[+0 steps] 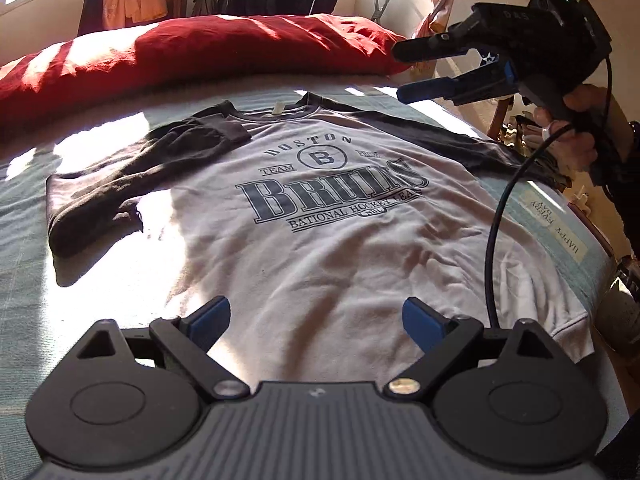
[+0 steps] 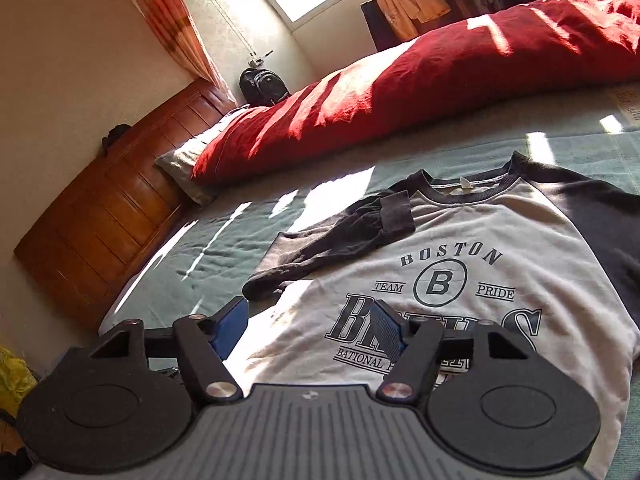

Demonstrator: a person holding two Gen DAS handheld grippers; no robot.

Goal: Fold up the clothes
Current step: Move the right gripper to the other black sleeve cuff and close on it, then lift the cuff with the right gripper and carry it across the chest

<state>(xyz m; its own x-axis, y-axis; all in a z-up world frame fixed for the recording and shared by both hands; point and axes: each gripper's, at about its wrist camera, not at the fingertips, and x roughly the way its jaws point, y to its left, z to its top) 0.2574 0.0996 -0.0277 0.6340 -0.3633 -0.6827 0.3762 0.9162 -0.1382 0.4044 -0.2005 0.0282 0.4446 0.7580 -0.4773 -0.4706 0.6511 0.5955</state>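
A grey sweatshirt [image 1: 320, 240] with dark sleeves and a Boston Bruins print lies face up on the bed. Its left sleeve [image 1: 132, 168] is folded across the chest; the other sleeve [image 1: 472, 144] stretches out to the right. My left gripper [image 1: 316, 320] hovers open above the hem with nothing between its fingers. My right gripper [image 1: 404, 72], held by a hand, hangs in the air over the right shoulder, jaws apart and empty. In the right wrist view the right gripper [image 2: 308, 328] is over the sweatshirt [image 2: 500, 240], beside the folded sleeve [image 2: 340, 236].
A red duvet [image 1: 200, 52] is bunched along the far side of the bed [image 1: 24, 280]. A wooden headboard [image 2: 112, 208] stands at the left in the right wrist view. A black cable [image 1: 496, 232] hangs from the right gripper. Clothes hang by the window.
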